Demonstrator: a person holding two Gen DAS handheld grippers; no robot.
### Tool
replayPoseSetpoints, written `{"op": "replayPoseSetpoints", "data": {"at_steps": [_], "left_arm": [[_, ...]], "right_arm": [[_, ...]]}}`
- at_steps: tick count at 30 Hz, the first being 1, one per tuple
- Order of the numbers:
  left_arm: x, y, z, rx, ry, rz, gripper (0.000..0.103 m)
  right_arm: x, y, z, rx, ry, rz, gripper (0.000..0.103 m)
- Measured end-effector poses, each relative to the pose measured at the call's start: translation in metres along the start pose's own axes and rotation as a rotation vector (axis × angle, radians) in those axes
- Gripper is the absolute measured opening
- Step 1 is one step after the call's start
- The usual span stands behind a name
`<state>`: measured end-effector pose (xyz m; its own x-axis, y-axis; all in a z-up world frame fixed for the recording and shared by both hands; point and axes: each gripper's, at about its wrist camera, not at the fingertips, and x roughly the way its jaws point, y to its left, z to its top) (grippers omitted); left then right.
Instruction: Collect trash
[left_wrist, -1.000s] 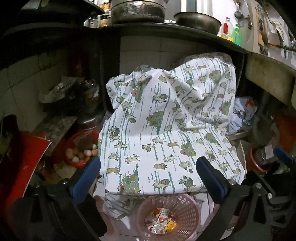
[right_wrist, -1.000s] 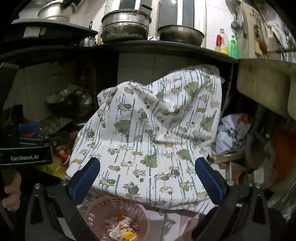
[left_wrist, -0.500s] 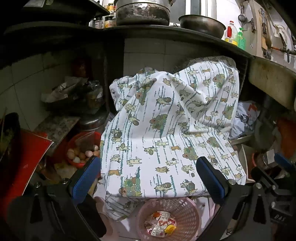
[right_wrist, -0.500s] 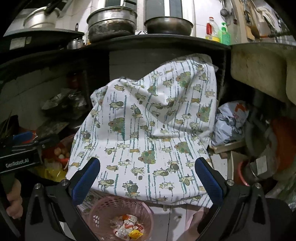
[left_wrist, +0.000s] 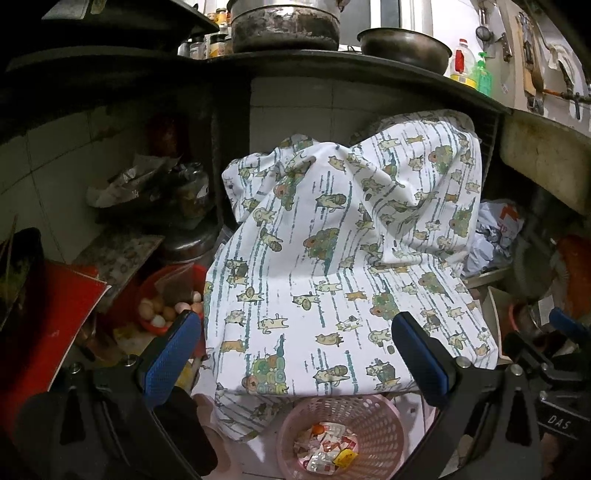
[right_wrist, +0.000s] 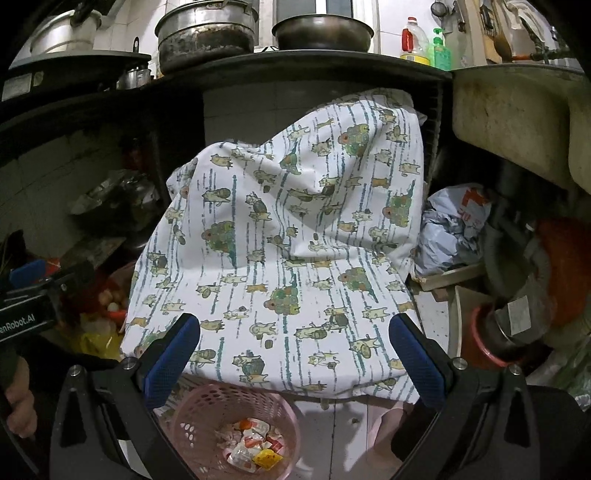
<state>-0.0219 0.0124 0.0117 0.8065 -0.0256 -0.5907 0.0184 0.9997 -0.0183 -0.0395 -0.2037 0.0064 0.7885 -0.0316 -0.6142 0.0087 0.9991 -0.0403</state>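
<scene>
Perforated plastic basket (left_wrist: 341, 417), printed cloth (left_wrist: 343, 266)

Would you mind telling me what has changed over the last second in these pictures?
Little: both cameras drifted slightly, the right wrist view tilting up so the pots sit lower in frame. Both tools, left and right, stay open and empty. The pink basket with wrappers and the patterned cloth are unmoved.

A dark counter (right_wrist: 295, 70) tops white tiled walls (left_wrist: 59, 162) and pale floor (right_wrist: 325, 424).
</scene>
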Motion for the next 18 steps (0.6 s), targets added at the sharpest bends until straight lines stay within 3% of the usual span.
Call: {"op": "replayPoseSetpoints", "data": {"at_steps": [5,18], "left_arm": [[-0.0031,-0.0031,0.0002,0.023,-0.018,0.002,0.102],[0.0019,-0.0058,-0.0012,0.025,0.020,-0.017,0.102]], "right_arm": [[0.0019,0.0009,-0.0005,0.003,0.008,-0.002,0.103],[0.0028,0.0005,-0.0008,0.004,0.012,0.000,0.103]]}}
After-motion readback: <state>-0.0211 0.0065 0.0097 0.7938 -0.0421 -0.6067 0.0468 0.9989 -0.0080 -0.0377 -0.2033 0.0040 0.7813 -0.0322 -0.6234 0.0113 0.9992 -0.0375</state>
